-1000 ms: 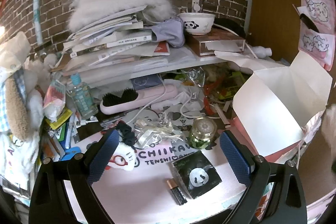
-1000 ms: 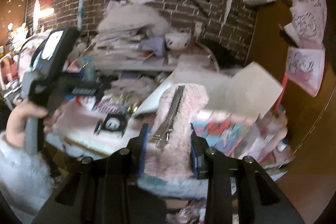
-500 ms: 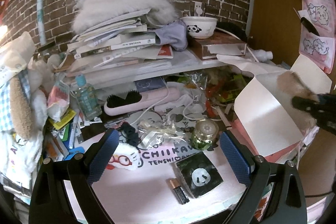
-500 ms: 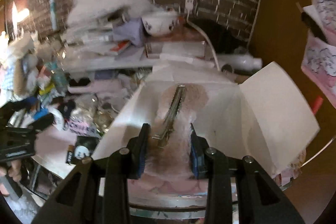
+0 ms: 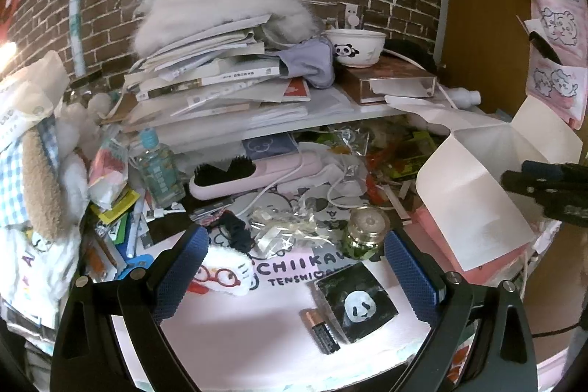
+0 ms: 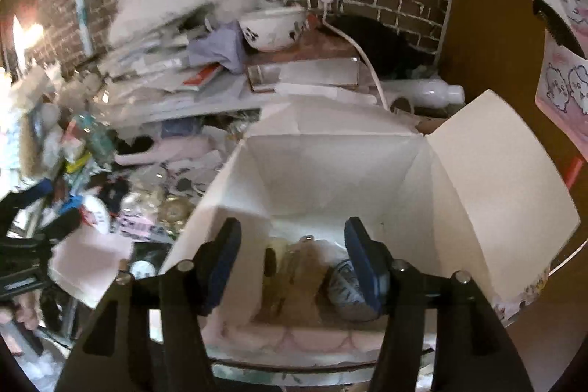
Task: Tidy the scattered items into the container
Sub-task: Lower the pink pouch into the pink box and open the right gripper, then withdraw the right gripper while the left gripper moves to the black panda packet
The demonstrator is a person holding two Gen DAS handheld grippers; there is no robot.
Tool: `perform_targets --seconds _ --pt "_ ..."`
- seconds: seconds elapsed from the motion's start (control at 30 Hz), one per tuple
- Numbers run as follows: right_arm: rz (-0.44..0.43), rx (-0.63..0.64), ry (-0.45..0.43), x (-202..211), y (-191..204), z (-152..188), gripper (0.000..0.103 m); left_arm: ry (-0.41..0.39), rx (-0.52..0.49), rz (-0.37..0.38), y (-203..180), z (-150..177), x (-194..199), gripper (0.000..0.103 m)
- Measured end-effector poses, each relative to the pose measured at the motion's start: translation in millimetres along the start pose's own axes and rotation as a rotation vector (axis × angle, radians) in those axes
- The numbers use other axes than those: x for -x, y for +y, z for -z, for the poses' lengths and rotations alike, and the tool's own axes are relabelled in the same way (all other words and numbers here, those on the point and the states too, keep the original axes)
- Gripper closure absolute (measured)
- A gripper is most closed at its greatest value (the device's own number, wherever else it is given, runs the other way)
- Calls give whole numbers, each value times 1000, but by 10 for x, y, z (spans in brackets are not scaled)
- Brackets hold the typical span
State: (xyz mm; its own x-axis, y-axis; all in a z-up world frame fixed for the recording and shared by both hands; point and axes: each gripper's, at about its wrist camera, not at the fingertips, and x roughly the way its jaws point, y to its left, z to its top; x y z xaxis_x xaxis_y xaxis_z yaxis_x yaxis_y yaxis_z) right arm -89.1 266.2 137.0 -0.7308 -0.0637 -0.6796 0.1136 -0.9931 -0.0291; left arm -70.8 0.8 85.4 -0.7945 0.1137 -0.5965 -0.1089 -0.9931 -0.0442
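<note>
My right gripper (image 6: 292, 256) hangs open above the white box (image 6: 488, 179) with its flaps up. The fluffy pink pouch (image 6: 294, 285) lies inside the box below the fingers, beside a patterned item (image 6: 343, 281). My left gripper (image 5: 294, 270) is open and empty over the pink mat (image 5: 235, 337). On the mat lie a battery (image 5: 321, 331), a black panda packet (image 5: 356, 302), a small glass jar (image 5: 365, 232) and a white plush with red glasses (image 5: 224, 272). The box (image 5: 474, 186) stands at the right in the left wrist view, with the right gripper (image 5: 544, 184) over it.
A shelf (image 5: 294, 116) carries a stack of books, white fur, a panda bowl (image 5: 354, 46) and a brown case. Under it lie a pink hairbrush (image 5: 250, 175), a clear bottle (image 5: 156, 164), cables and wrappers. Plush items crowd the left edge. A brick wall stands behind.
My right gripper carried the pink pouch over to the box, opened and let it drop inside. The left gripper stayed in place, open.
</note>
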Motion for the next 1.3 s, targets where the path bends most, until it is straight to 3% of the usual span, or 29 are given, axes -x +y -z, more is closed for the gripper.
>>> perform_targets --seconds 0.2,0.3,0.57,0.97,1.3 --pt "-110 21 -72 473 146 280 49 19 3 -4 30 69 -32 7" --pt "-168 55 -74 604 289 484 56 34 1 9 21 119 -64 7" --pt "-253 87 -4 367 619 932 75 69 -25 37 -115 259 -179 7" --pt "-99 88 48 -236 763 1092 77 139 -73 48 -334 456 -465 7" --pt "-97 76 68 -431 801 1121 76 173 -91 51 -459 512 -693 7"
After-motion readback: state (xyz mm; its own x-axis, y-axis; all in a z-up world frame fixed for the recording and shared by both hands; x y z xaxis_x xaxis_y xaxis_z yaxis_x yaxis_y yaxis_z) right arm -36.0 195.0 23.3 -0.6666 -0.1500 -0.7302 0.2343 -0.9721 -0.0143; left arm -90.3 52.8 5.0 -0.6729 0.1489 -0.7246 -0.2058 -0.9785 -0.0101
